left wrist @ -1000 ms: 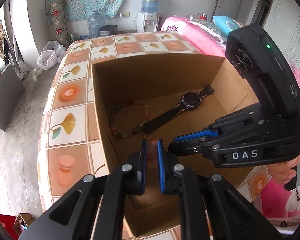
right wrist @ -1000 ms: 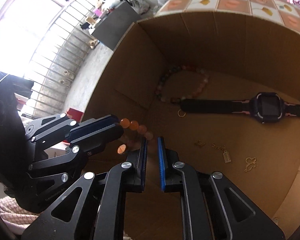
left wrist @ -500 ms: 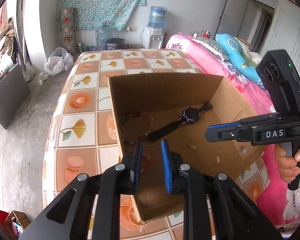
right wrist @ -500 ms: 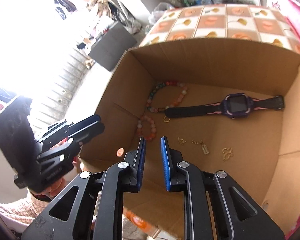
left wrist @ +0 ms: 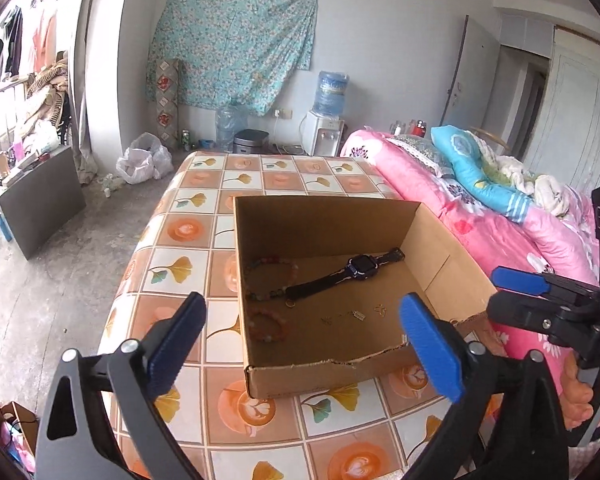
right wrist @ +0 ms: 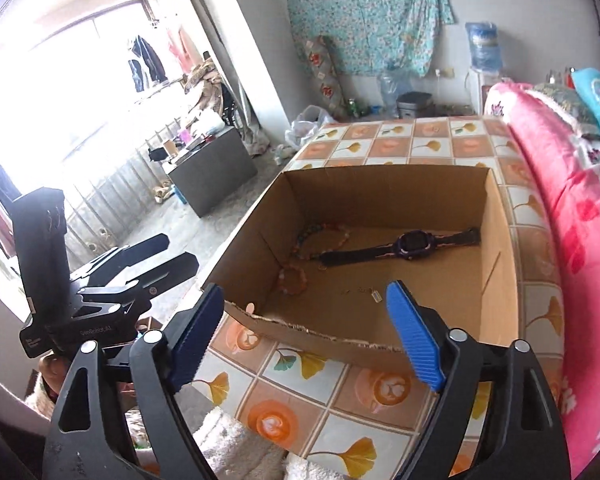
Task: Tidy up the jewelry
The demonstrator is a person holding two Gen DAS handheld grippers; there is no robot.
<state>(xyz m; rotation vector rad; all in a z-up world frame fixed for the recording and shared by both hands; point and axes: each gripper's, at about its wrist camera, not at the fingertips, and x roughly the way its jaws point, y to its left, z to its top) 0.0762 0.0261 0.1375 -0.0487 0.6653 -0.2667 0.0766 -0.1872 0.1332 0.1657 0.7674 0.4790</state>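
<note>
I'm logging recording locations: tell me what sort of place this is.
Most likely a lived-in bedroom at home. A bed with a pink quilt stands beside the tiled-pattern table, a water dispenser sits against the far wall, and clothes hang by the window.

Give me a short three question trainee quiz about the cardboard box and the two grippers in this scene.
1. True or false: the watch lies inside the cardboard box.
2. How many bead bracelets are in the box?
3. Which gripper holds something: A left, B right, C neither?

Key: 1 true. 2 two: the multicolour bracelet and the orange bracelet. 3 C: left gripper and right gripper are both open and empty.
</note>
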